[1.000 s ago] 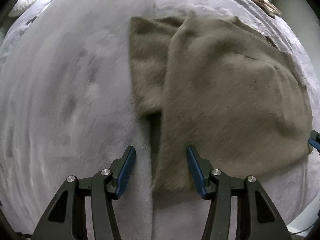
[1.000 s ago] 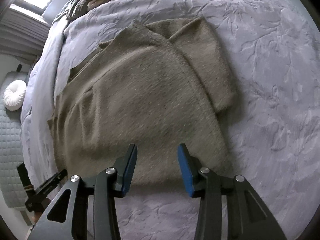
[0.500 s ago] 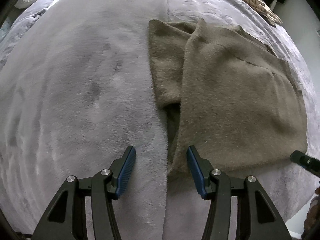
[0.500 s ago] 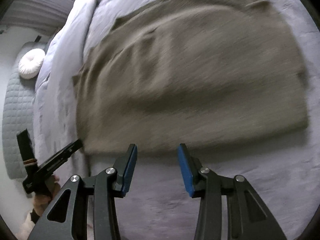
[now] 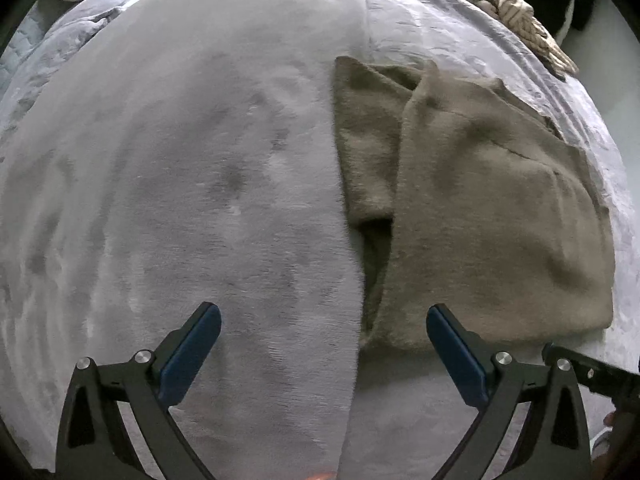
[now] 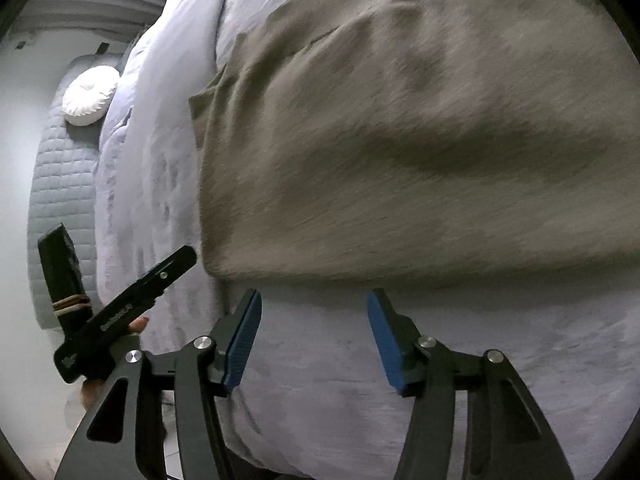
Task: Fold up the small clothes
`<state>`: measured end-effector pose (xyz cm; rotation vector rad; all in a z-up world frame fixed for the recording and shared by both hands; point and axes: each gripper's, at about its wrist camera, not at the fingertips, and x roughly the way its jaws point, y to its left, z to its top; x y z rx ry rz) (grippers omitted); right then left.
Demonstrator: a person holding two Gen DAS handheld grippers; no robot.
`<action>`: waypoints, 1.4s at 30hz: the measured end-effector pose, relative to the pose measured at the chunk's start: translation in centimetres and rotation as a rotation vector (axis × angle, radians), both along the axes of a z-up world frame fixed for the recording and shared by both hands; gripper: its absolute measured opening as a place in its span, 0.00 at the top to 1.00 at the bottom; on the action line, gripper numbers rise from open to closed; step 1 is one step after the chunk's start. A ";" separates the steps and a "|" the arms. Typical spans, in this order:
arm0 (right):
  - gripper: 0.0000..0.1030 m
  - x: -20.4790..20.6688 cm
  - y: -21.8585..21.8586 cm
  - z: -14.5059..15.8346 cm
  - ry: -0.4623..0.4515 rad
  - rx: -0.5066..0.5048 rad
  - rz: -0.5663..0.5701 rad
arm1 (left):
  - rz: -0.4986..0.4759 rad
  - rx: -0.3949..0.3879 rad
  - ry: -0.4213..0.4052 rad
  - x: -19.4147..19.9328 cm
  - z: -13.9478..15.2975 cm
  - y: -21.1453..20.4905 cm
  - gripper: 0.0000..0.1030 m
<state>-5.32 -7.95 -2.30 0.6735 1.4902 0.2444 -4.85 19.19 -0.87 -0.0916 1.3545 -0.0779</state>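
A fuzzy brown-olive garment point(image 5: 480, 208) lies flat on the grey bed, partly folded, with one sleeve folded across its left side. In the left wrist view my left gripper point(image 5: 324, 340) is open and empty, just short of the garment's near left corner. In the right wrist view the same garment point(image 6: 420, 140) fills the upper frame. My right gripper point(image 6: 314, 332) is open and empty, just short of its near hem. The left gripper point(image 6: 132, 300) shows at the lower left there.
The grey plush blanket point(image 5: 180, 200) covers the left of the bed beside a lilac patterned cover point(image 5: 440, 40). A cream knitted item point(image 5: 528, 20) lies at the far right. A white round cushion point(image 6: 90, 96) rests on a quilted grey surface.
Both grippers have drawn back toward the garment's near edge. The left jaws have opened wider. The right view has swung left and closer to the hem.
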 end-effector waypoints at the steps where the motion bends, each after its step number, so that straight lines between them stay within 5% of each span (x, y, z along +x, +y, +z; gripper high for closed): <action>1: 0.42 -0.1 0.3 -0.2 0.006 0.019 -0.004 | 0.008 0.010 0.002 0.0 -0.1 0.1 0.00; 19: 0.38 -0.1 4.0 -6.4 0.123 0.387 -0.297 | 0.047 -0.009 0.056 1.0 -1.3 2.6 0.00; 30: 0.36 0.5 4.8 -9.0 0.119 0.583 -0.530 | 0.068 -0.294 0.026 3.3 0.0 4.3 0.00; 31: 0.38 0.5 4.8 -9.1 0.119 0.600 -0.544 | 0.068 -0.323 0.031 3.6 -0.1 4.2 0.00; 33: 0.84 0.4 4.7 -9.2 0.114 0.630 -0.558 | 0.065 -0.375 0.044 4.2 -0.5 3.7 0.00; 34: 0.92 0.6 4.4 -9.1 0.109 0.636 -0.550 | 0.061 -0.407 0.054 4.3 -0.6 3.6 0.00; 42: 0.92 3.3 3.9 -4.9 -0.051 0.634 -0.400 | 0.053 -0.625 0.149 6.8 -2.9 0.9 0.00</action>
